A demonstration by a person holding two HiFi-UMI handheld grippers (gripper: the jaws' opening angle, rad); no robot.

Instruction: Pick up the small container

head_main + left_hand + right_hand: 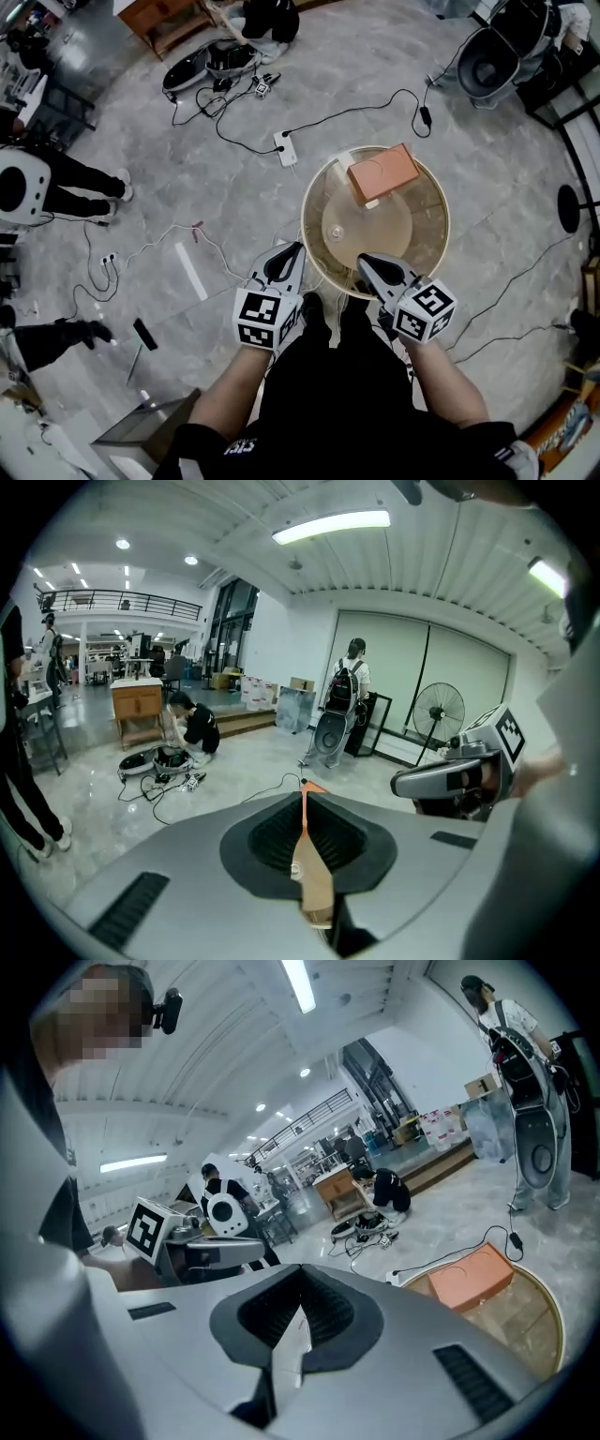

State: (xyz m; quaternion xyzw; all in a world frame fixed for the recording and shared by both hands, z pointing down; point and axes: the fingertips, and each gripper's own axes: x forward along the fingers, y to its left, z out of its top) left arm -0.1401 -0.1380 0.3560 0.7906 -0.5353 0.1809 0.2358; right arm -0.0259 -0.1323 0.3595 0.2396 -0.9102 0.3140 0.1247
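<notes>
An orange box-shaped container [382,173] rests on the far side of a round table [314,202] with a pale rim and a see-through top; the right gripper view shows the container [472,1277] at right. My left gripper [292,253] is held at the table's near left edge, jaws shut with nothing between them. My right gripper [367,263] sits at the near right edge, also shut and empty. Both are well short of the container. The left gripper view shows its closed jaws [303,791] pointing out over the floor, away from the container. The right gripper's closed tips [301,1283] point left of the container.
Cables and a white power strip [286,148] lie on the grey floor beyond the table. A floor fan [487,66] stands at far right. People stand at left [56,183], and one crouches by gear [230,61] at the top. A metal box [141,431] is near left.
</notes>
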